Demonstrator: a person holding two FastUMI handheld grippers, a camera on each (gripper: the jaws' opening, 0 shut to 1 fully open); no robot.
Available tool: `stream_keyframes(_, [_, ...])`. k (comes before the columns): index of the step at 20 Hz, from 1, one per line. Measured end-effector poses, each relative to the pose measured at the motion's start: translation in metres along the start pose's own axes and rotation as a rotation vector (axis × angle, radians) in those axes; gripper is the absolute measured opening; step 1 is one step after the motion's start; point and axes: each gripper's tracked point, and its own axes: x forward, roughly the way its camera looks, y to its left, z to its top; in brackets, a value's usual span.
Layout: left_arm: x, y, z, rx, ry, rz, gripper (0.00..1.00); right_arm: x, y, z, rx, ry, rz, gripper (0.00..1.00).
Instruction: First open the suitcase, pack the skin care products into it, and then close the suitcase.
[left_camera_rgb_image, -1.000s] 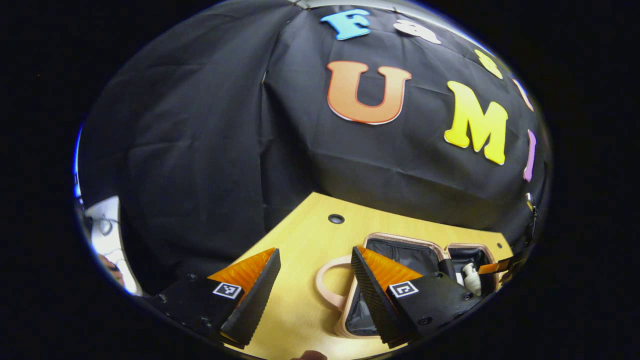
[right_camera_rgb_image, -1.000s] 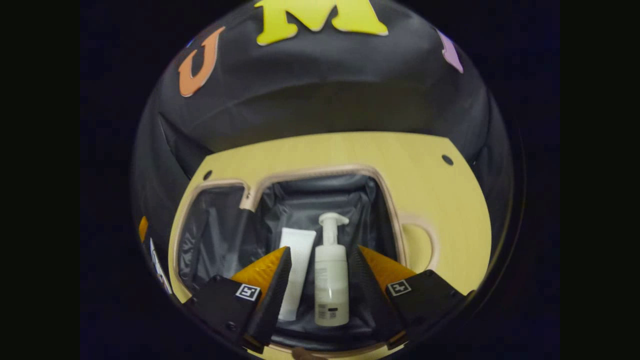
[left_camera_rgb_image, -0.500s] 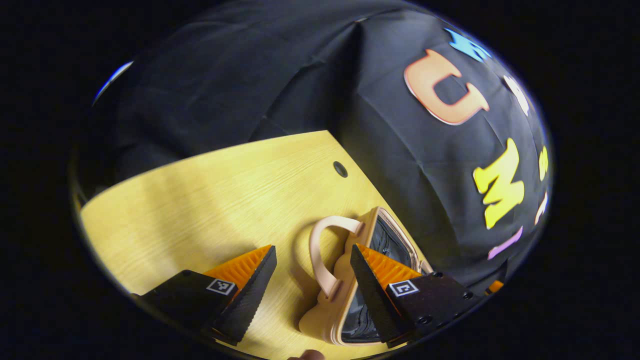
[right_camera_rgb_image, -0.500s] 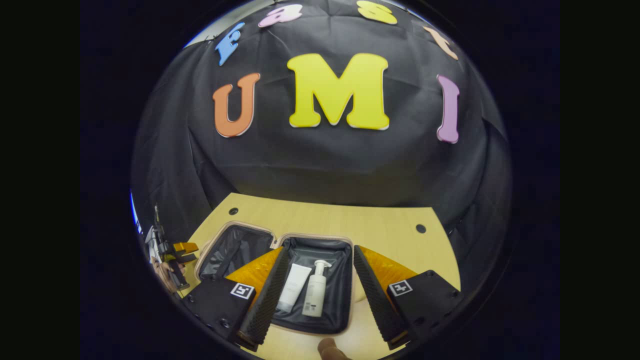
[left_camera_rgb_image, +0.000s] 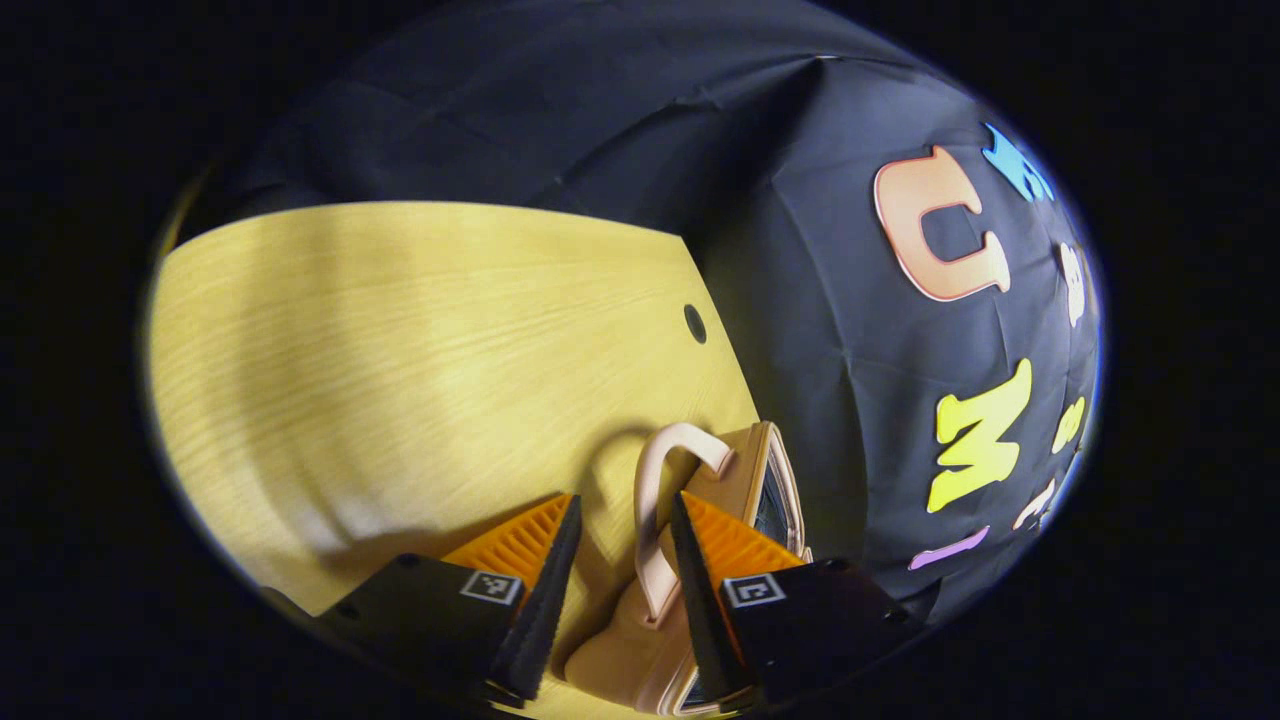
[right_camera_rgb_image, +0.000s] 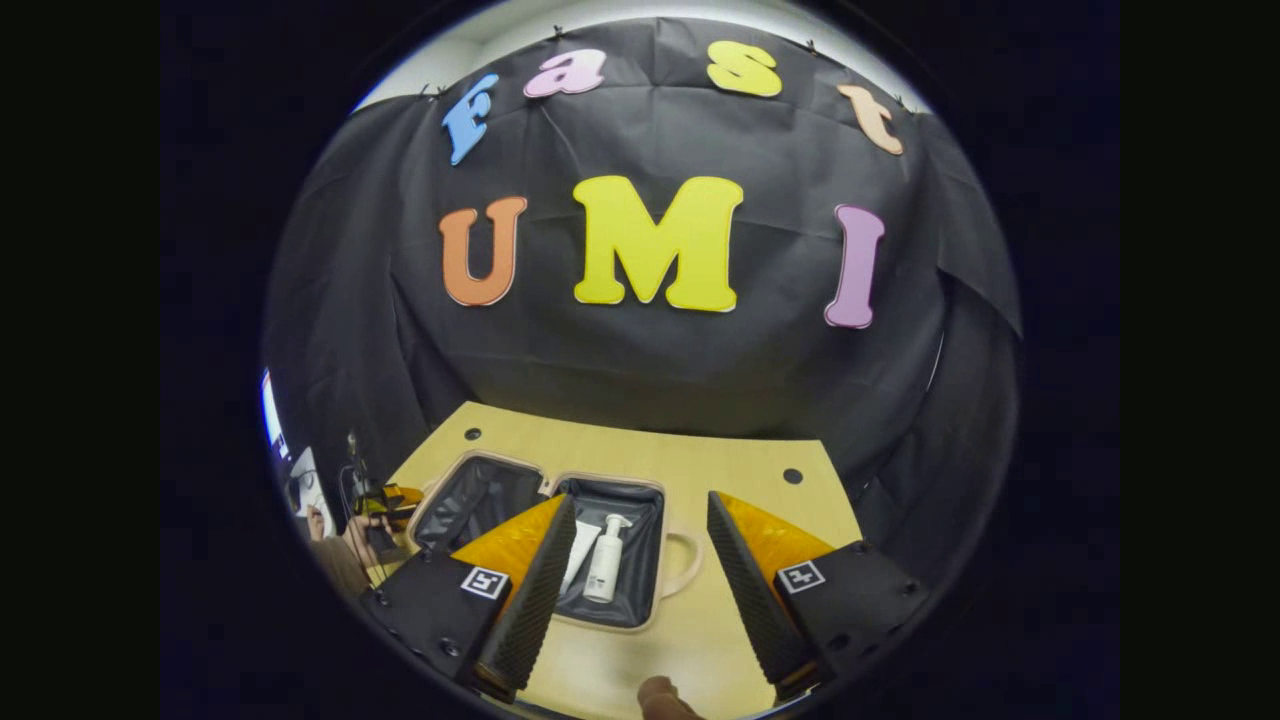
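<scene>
Your left gripper (left_camera_rgb_image: 620, 560) has swung onto the suitcase (right_camera_rgb_image: 610, 545) handle (left_camera_rgb_image: 652, 520), fingers narrowed but spread around it; right gripper (right_camera_rgb_image: 632, 585) has backed off, spread. Bottle (right_camera_rgb_image: 603, 548) inside at 12 o'clock may shift if you yank the handle.

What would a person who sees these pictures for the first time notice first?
In the right gripper view, the open pink suitcase lies flat on the wooden table, with a white pump bottle and a white tube side by side in its dark lining. In the left gripper view, the suitcase's pink handle stands between the fingers of the open left gripper. The right gripper hangs open above the table's near side.
</scene>
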Motion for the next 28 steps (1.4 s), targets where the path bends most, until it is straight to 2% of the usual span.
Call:
stream_keyframes(1, [0.002, 0.0, -0.001, -0.007, -0.003, 0.006, 0.44, -0.001, -0.003, 0.0, -0.008, -0.003, -0.004, 0.77])
stream_keyframes(3, [0.004, -0.004, 0.005, -0.026, -0.027, 0.009, 0.17, -0.008, -0.01, 0.003, -0.002, -0.017, -0.015, 0.79])
stream_keyframes(7, [0.001, -0.01, 0.008, 0.061, -0.045, 0.094, 0.12, -0.021, -0.028, 0.008, 0.009, -0.062, -0.025, 0.79])
stream_keyframes(10, [-0.01, -0.032, 0.017, 0.198, -0.096, 0.145, 0.08, -0.033, -0.046, 0.018, -0.005, -0.12, -0.009, 0.79])
stream_keyframes(13, [-0.03, -0.084, 0.031, 0.284, -0.184, 0.114, 0.07, -0.045, -0.067, 0.03, -0.03, -0.184, 0.002, 0.79])
stream_keyframes(17, [-0.058, -0.147, 0.029, 0.503, -0.279, 0.119, 0.06, -0.053, -0.088, 0.042, -0.032, -0.24, 0.031, 0.79])
stream_keyframes(20, [-0.078, -0.203, 0.015, 0.613, -0.364, 0.099, 0.06, -0.061, -0.101, 0.051, -0.031, -0.277, 0.047, 0.79])
stream_keyframes(24, [-0.095, -0.267, -0.026, 0.793, -0.441, 0.079, 0.05, -0.065, -0.124, 0.047, -0.018, -0.284, 0.052, 0.79])
stream_keyframes(28, [-0.102, -0.32, -0.076, 0.909, -0.462, 0.042, 0.05, -0.07, -0.143, 0.047, -0.004, -0.288, 0.049, 0.79])
